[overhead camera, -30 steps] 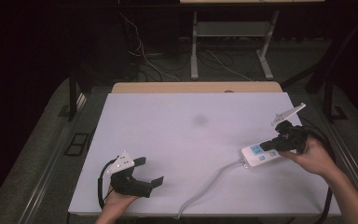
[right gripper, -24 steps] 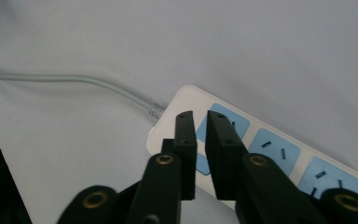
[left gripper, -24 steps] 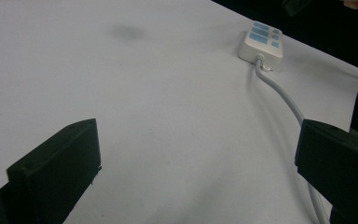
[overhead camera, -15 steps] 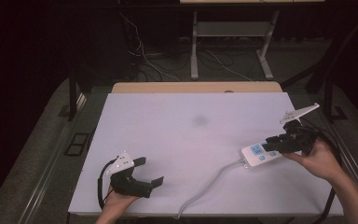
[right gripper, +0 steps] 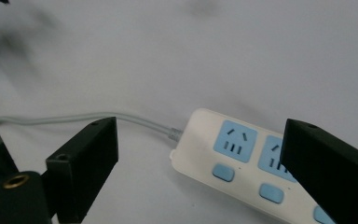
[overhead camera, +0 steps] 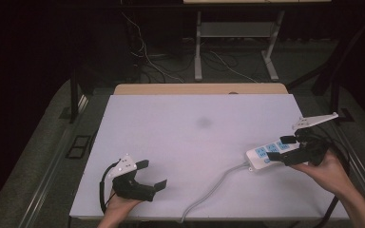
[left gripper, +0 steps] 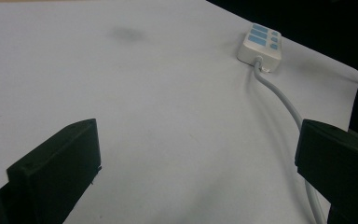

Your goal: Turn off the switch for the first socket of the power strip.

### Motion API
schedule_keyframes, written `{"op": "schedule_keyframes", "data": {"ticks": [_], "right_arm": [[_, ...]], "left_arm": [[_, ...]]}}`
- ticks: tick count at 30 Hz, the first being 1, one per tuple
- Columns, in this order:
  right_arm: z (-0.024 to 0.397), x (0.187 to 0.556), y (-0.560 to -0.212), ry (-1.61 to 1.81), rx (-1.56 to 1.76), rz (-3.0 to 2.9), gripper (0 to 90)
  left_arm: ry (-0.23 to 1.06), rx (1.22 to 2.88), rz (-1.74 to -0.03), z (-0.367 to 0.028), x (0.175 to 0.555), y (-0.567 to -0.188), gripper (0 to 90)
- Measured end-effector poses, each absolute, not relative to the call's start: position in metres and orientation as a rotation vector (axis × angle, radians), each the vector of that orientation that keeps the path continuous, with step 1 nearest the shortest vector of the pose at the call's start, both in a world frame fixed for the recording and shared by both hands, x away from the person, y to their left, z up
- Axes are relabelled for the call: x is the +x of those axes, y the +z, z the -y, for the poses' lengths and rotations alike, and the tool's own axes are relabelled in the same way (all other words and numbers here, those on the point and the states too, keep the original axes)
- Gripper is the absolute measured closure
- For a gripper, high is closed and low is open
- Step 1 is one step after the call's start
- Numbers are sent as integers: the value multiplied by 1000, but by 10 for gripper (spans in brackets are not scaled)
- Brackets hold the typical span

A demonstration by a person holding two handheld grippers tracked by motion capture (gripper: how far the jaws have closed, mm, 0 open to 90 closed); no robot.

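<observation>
The white surface (overhead camera: 190, 142) carries a white power strip (overhead camera: 266, 154) with blue sockets near its right edge; its grey cable (overhead camera: 214, 187) runs toward the front edge. The right tool (overhead camera: 281, 148) hovers over the strip, jaws just opened and spread, pinching nothing. The left tool (overhead camera: 153, 175) rests front-left, jaws spread and empty.

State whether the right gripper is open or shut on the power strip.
Open. The right gripper has just been opening; its jaws stand wide apart above the power strip, whose face shows between them untouched.
</observation>
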State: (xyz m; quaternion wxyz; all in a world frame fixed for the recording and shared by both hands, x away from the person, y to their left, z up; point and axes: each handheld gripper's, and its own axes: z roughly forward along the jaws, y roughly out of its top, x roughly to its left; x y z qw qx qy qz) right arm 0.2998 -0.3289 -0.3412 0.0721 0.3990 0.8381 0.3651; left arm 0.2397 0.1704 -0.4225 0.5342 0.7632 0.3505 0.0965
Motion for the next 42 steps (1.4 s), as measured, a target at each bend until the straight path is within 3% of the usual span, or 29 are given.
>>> {"op": "schedule_keyframes", "data": {"ticks": [2, 18, 42], "right_arm": [[328, 295, -341, 1152, 1193, -2514, 5], [322, 273, -350, 1318, 1184, -2470, 4], [315, 259, -391, 1406, 1219, -2432, 4]], "left_arm": [[232, 1818, -834, -171, 240, -422, 0], [239, 1815, -834, -171, 240, -422, 0], [238, 1816, -835, -171, 240, -422, 0]]}}
